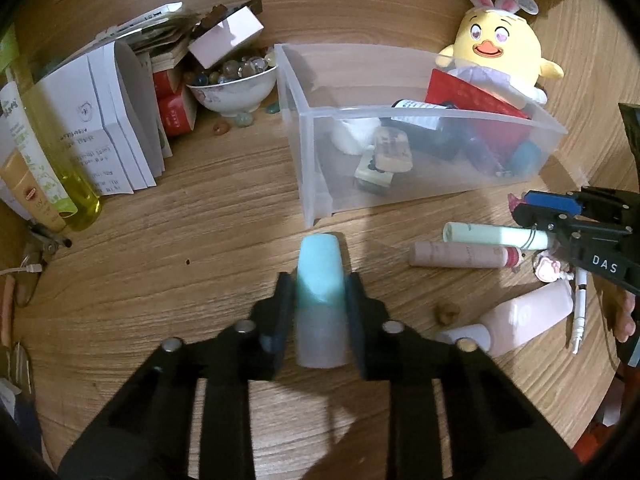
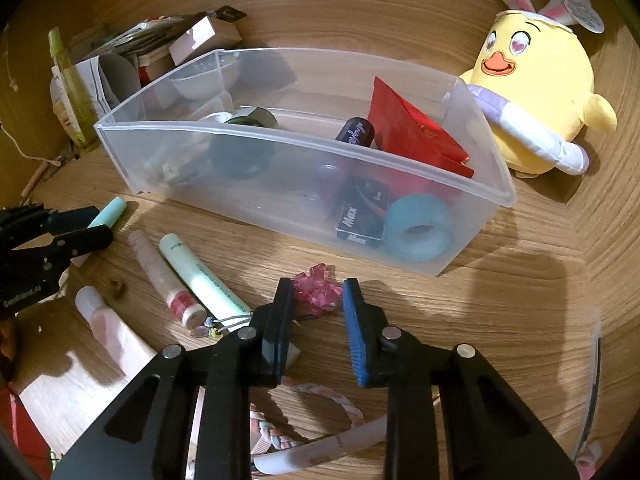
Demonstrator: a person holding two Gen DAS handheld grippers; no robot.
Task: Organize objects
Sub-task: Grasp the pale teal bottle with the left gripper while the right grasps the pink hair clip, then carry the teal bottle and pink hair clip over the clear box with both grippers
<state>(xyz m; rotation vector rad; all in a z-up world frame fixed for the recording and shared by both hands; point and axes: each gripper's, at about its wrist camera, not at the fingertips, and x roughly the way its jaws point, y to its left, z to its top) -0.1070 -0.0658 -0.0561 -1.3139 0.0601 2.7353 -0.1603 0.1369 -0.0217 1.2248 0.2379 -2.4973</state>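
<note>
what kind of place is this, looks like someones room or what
Probably a home desk or dressing table: cosmetic tubes lie on the wooden tabletop beside a clear plastic bin of odds and ends, with a yellow plush chick behind.

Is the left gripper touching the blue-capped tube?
Touching. In the left wrist view the left gripper has both jaws pressed against the sides of the blue-capped tube, with no gap visible.

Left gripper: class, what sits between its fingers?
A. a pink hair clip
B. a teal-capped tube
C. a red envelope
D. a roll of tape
B: the left gripper is clamped on the teal-capped tube, both fingers pressing its sides, on the table just in front of the clear bin.
</note>
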